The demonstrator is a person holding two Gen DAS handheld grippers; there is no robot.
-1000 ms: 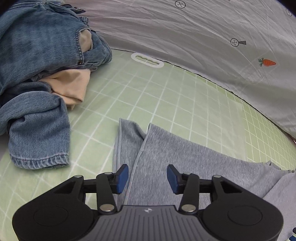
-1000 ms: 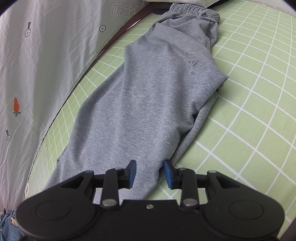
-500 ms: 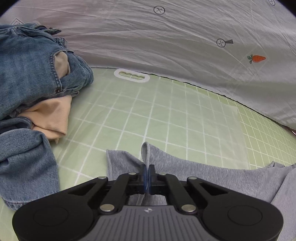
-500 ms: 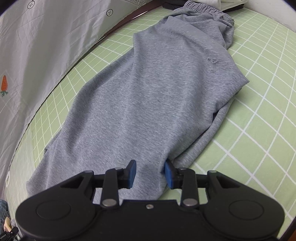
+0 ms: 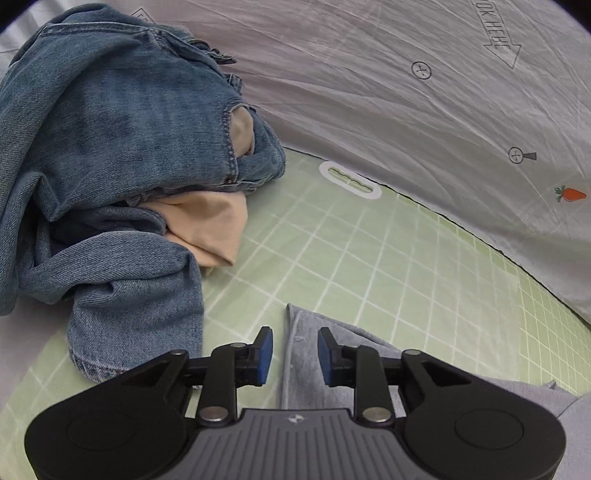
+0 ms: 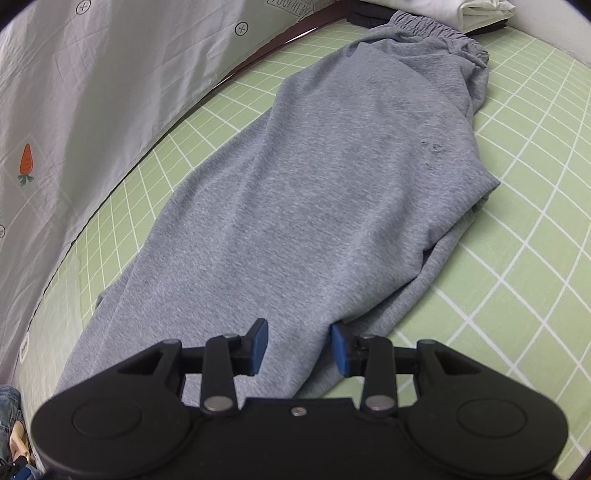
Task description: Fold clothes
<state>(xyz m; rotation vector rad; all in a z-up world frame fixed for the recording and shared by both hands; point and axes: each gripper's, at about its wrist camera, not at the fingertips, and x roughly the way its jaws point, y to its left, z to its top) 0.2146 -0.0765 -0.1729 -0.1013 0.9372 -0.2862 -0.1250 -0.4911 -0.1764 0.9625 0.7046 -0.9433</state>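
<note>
left gripper (image 5: 291, 354) jaws opening, pants (image 6: 314, 199) hem between pads, untouched. right gripper (image 6: 299, 345) jaws opening, astride pants' edge, no grip. pants flat on green mat (image 6: 517, 280). jeans (image 5: 110, 147) heaped left.

Quick count of what's lying around: one pair of grey sweatpants (image 6: 314, 206) stretched across the middle of the green grid mat (image 6: 517, 258), just one mat. One pair of blue jeans (image 5: 110, 129) bunched up on the far left, with one peach-coloured garment (image 5: 210, 225) tucked under them. One grey printed sheet (image 5: 406, 92) along the far side, one orange carrot (image 5: 570, 194) showing on it. One white folded cloth (image 6: 480, 9) at the far right, can't tell what it is.
</note>
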